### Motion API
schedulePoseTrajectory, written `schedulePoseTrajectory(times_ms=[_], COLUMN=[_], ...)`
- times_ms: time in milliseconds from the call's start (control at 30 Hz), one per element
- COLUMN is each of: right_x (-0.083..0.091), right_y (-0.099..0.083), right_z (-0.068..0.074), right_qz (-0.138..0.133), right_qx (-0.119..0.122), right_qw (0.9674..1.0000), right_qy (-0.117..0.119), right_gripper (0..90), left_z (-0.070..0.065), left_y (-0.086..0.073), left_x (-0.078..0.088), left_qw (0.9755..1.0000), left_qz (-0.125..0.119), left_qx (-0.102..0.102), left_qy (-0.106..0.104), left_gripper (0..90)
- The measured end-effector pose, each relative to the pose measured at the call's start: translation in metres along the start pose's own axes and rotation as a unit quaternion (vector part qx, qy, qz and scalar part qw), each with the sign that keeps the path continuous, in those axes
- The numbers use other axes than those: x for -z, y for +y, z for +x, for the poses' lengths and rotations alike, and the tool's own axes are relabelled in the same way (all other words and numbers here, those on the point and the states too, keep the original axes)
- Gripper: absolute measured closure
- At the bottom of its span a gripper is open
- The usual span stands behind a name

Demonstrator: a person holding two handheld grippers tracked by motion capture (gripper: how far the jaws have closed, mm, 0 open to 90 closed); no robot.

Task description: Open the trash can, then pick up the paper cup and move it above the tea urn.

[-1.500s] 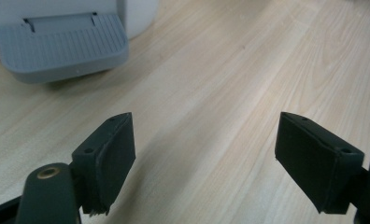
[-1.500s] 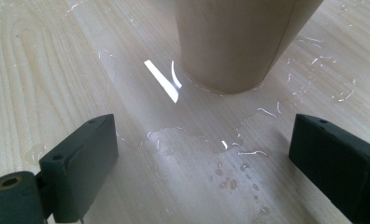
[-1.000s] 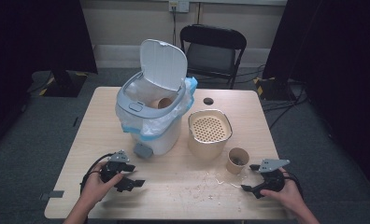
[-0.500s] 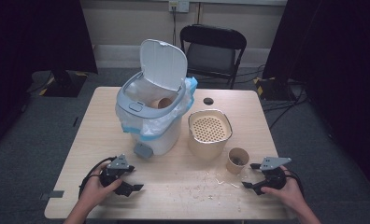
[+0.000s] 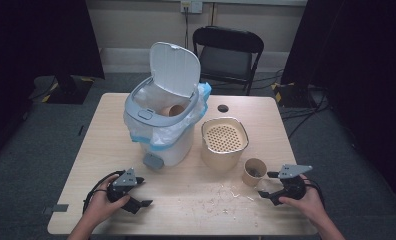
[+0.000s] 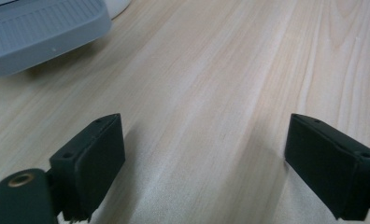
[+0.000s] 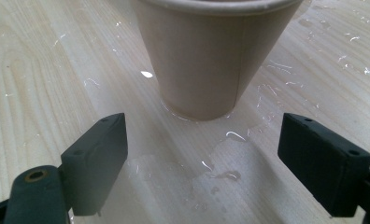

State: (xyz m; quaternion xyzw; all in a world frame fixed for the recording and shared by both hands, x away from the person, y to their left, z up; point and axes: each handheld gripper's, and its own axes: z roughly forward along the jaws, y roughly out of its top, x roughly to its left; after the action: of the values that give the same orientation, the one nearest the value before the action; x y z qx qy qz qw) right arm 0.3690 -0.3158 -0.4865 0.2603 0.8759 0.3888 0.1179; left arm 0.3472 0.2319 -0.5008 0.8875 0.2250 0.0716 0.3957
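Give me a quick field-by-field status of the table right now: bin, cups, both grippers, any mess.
bin: white pedal bin, lid up, with a liner; a paper cup lies inside
strainer tub: beige tub right of the bin
cup on table: upright cup, just ahead of the right gripper
left gripper: open, empty, low over bare wood
right gripper: open, empty
mess: wet splashes and clear scraps on the table

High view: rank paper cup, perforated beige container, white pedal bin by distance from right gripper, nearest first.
From the right gripper:
1. Tan paper cup, just to its left.
2. Beige container with perforated insert, behind the cup.
3. White pedal bin with lid open, farthest, left of centre.
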Motion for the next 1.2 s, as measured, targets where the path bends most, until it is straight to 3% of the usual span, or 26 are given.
schedulePoseTrajectory(times_ms=[133, 533, 600, 800, 1200], right_x=[-0.005, -0.011, -0.012, -0.016, -0.023], right_y=[0.002, 0.015, 0.016, 0.019, 0.016], right_z=[0.002, 0.004, 0.004, 0.002, -0.006], right_qz=[0.007, -0.009, -0.019, -0.047, -0.120], right_qx=[0.007, 0.010, 0.006, -0.009, -0.055], right_qw=[0.9999, 0.9998, 0.9997, 0.9987, 0.9909], right_qy=[0.006, 0.013, 0.016, 0.016, 0.024], right_gripper=[15.4, 15.7, 15.2, 15.1, 20.7], left_z=[-0.004, -0.006, -0.008, -0.008, -0.008], left_y=[0.000, 0.001, 0.000, 0.000, 0.000], left_x=[-0.004, -0.005, -0.005, -0.004, -0.004], left_qw=[0.9997, 0.9997, 0.9998, 0.9997, 0.9998], left_qz=[0.008, 0.014, 0.009, 0.013, 0.011], left_qx=[-0.023, -0.021, -0.014, -0.019, -0.017], left_qy=[-0.001, 0.005, 0.005, 0.006, 0.007], left_gripper=[3.7, 0.0, 0.0, 0.0, 0.0])
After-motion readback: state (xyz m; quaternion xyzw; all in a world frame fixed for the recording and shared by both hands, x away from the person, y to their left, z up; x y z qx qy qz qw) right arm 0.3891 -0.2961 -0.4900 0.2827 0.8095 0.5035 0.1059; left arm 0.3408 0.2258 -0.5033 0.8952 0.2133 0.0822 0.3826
